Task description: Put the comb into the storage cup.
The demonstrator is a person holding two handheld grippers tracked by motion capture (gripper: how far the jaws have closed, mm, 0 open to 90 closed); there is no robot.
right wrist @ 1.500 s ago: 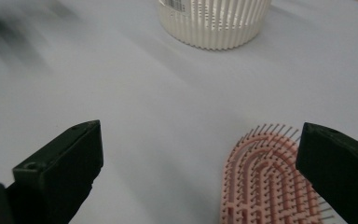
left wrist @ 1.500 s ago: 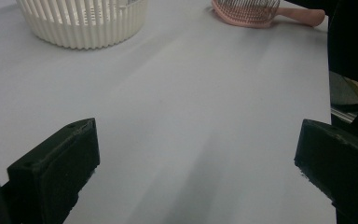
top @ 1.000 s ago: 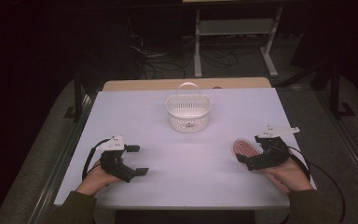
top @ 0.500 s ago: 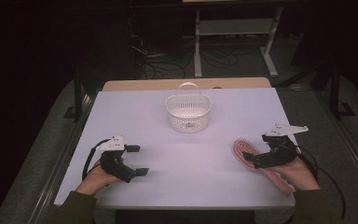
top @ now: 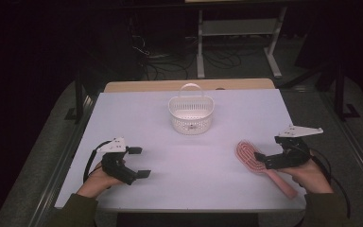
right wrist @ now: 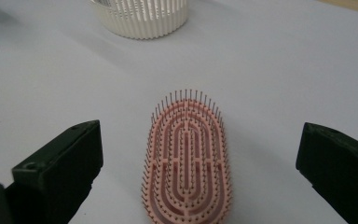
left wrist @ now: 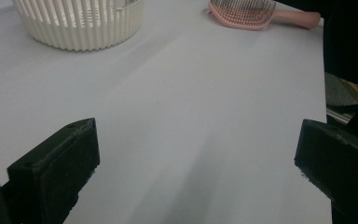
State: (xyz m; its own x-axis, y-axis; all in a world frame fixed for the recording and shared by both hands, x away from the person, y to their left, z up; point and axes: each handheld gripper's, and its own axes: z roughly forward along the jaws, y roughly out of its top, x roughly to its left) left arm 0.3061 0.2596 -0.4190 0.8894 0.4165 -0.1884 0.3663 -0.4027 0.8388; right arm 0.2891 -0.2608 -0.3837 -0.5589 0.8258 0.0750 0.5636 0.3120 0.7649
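Note:
A pink hairbrush [top: 249,155] lies bristles up on the white table [top: 137,118] at the right, its handle running toward the near right edge. My right gripper [top: 263,161] hovers open over the brush's neck; in the right gripper view the brush head [right wrist: 186,158] lies between the wide-apart jaws of that gripper [right wrist: 200,140], apart from both. My left gripper [top: 139,162] rests open at the near left with nothing in it. In the left gripper view the left gripper [left wrist: 198,140] faces bare table, with the brush [left wrist: 244,11] far off.
A white slotted basket [top: 191,113] with a handle stands at the middle back of the table, also in the left gripper view [left wrist: 79,23] and the right gripper view [right wrist: 142,18]. A wooden board [top: 146,86] borders the far edge. A metal stand [top: 236,28] and cables lie beyond.
My right gripper has drawn back to the right and toward the near edge, so more of the brush head shows. The left gripper and the basket have not moved.

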